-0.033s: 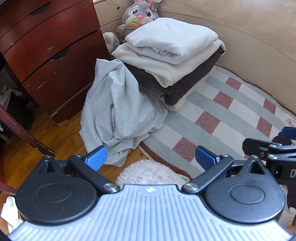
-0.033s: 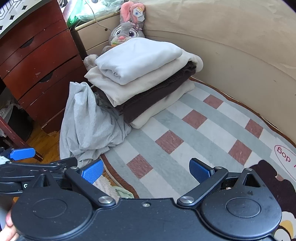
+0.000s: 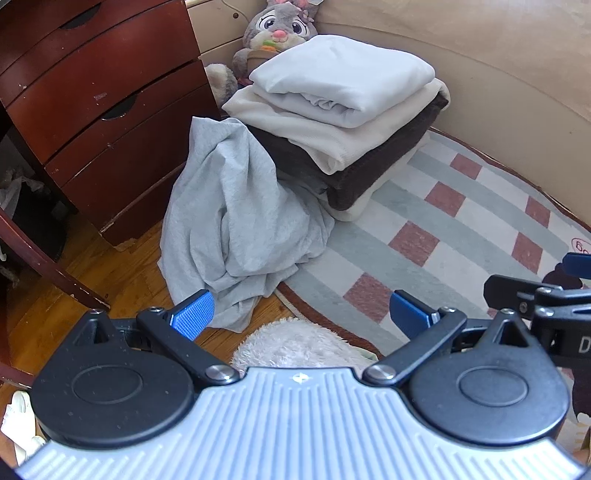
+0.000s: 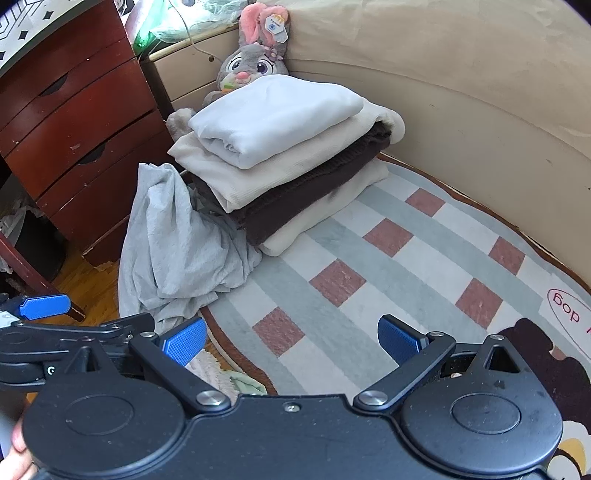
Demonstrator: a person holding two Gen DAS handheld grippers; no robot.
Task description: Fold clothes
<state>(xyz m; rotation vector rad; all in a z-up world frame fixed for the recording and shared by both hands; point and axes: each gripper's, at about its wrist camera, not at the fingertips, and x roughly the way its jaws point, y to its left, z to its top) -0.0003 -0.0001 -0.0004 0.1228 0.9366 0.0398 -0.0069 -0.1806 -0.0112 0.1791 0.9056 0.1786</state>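
A crumpled light grey garment (image 3: 236, 221) lies heaped against the dresser, half on the wood floor and half on the rug; it also shows in the right wrist view (image 4: 177, 243). Behind it stands a stack of folded clothes (image 3: 343, 110), white, cream and dark brown (image 4: 280, 155). My left gripper (image 3: 301, 314) is open and empty, held above the floor just short of the grey garment. My right gripper (image 4: 291, 339) is open and empty over the rug, to the right of the left one, whose blue fingertips (image 4: 44, 306) show at its left.
A red-brown dresser (image 3: 103, 110) stands at the left with a chair leg (image 3: 48, 266) in front. A plush rabbit (image 3: 280, 29) sits behind the stack. A checked rug (image 4: 388, 266) covers the floor by a beige wall (image 4: 461, 110). A white fluffy item (image 3: 295, 343) lies below the left gripper.
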